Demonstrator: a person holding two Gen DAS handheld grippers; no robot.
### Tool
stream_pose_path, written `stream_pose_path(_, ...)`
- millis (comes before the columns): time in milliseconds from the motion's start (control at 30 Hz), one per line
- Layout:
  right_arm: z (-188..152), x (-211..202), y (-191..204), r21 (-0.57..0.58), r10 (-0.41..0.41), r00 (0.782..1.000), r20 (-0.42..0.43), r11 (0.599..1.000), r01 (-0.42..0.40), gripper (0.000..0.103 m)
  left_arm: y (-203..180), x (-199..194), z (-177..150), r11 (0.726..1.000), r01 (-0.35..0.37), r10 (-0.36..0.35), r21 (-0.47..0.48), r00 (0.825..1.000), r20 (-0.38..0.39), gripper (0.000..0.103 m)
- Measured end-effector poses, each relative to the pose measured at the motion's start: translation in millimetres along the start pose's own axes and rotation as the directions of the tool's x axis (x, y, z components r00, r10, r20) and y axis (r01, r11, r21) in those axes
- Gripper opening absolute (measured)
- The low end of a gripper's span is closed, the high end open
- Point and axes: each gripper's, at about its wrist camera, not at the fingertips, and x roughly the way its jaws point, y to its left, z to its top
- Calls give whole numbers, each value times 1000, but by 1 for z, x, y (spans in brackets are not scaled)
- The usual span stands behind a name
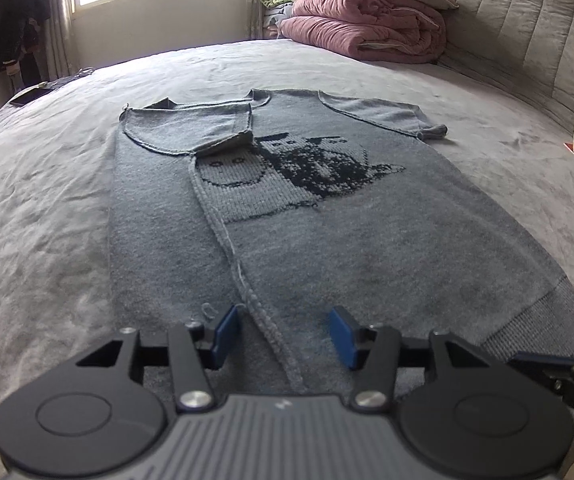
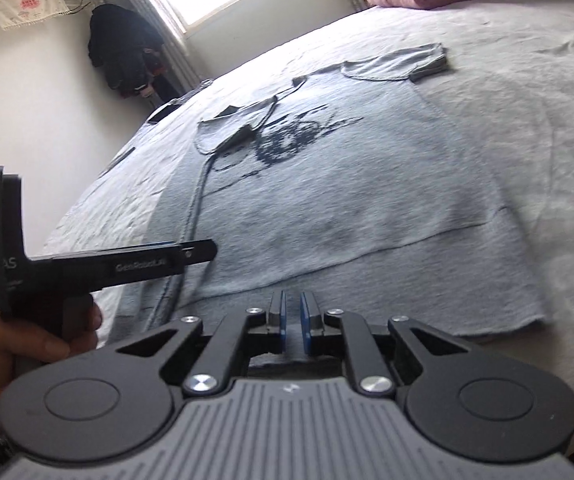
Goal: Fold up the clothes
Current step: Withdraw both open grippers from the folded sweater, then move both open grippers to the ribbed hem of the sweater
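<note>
Sweater (image 1: pixel 327 248): grey knit with a dark picture on the chest, flat on the bed (image 1: pixel 39 208), hem at the near edge, neck toward the headboard. One side is already turned in — its sleeve (image 1: pixel 191 128) lies across the chest and the turned seam (image 1: pixel 223 240) runs down the middle to the hem. The other sleeve (image 1: pixel 391 114) lies spread out.

Left gripper (image 1: pixel 285 334): jaws about half open, just above the hem, straddling the seam. Pads (image 1: pixel 227 330) press on nothing — nothing held.

Right gripper (image 2: pixel 292 320): jaws narrow, a slim gap between the pads, no cloth in it. It hangs over the hem near the sweater's unfolded side.

Hand (image 2: pixel 15 356): wraps the left gripper's handle, seen at the left of the right wrist view.

Step, as I judge it: one side done, the unfolded side next.

Risks:
- Left jaws sit on two layers at the seam; closing there could catch only the top layer and pull the finished fold open.
- Right gap looks too narrow for thick knit — it may push the hem ahead and bunch it instead of gripping.
- Knit stretches; lifting the hem corner alone could leave the spread sleeve trailing and the fold crooked.
- The hem lies close to the bed's near edge, so a drag toward the person may slide it off.
</note>
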Motion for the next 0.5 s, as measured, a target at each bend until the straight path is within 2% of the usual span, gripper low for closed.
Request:
stream_pose_path(200, 5, -18, -21, -24, -94, 995, 38, 995, 94, 13, -5, -5, 0, 1000, 21, -21, -11, 1000, 0, 54)
stream_pose_path(500, 17, -39, -66, 78, -237, 969, 68, 970, 231, 15, -14, -11, -2, 999, 33, -33, 5, 999, -1, 59)
